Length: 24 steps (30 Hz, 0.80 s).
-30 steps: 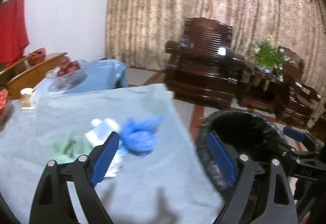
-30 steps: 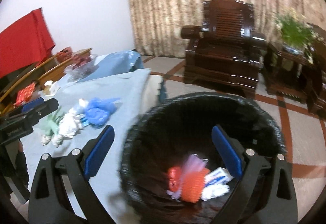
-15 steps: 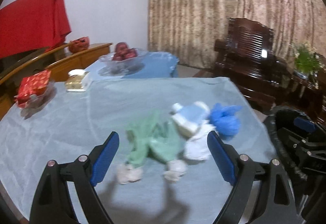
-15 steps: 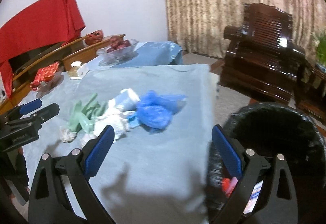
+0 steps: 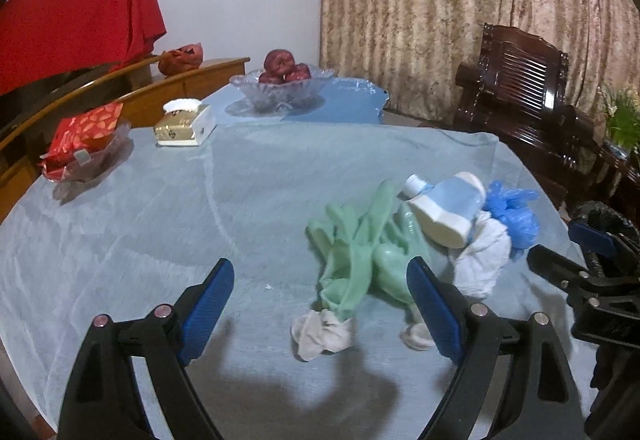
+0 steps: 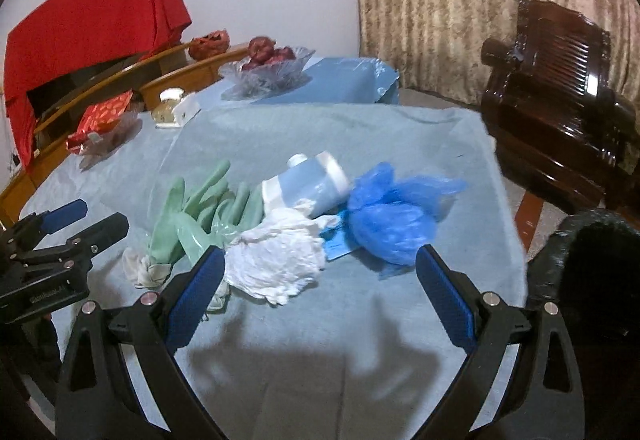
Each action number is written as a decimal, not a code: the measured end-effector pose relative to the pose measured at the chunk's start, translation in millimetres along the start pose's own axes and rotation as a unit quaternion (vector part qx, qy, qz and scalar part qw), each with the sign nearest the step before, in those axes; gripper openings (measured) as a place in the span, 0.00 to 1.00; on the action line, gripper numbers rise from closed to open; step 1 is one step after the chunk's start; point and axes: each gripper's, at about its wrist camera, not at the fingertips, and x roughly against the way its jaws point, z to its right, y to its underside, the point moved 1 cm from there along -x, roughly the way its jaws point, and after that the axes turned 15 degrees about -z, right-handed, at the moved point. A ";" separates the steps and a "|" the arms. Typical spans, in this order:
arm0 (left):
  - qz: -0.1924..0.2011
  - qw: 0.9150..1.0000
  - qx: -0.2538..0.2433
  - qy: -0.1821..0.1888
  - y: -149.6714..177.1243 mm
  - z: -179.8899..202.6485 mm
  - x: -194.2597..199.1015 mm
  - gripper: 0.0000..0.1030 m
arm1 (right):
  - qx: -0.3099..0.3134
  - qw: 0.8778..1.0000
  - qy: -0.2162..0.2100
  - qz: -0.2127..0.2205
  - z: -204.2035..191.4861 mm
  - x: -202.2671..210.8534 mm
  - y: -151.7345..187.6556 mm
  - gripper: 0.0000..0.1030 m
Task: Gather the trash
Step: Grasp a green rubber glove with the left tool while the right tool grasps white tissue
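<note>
Trash heaped on the cloth: green gloves [image 6: 188, 216] at 9 o'clock, white-capped bottle [image 6: 308, 184] on its side at 12, crumpled white tissue [image 6: 276, 260] at 6, blue bag [image 6: 392, 220] at 3, black bin [image 6: 592, 272] beyond

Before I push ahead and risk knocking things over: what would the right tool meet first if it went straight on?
Probably the crumpled white tissue, which lies just ahead between the open right tool fingers; depth is unclear.

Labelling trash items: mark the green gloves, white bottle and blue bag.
green gloves [image 5: 356, 260], left wrist view, middle of the fingers
white bottle [image 6: 308, 186], right wrist view, pale blue label
blue bag [image 6: 390, 228], right wrist view, bunched body
</note>
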 end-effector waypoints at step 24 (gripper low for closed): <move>-0.029 0.999 0.011 0.010 -0.4 -16.5 -34.4 0.84 | 0.046 0.995 -0.055 -0.073 -25.6 -55.7 -2.7 0.18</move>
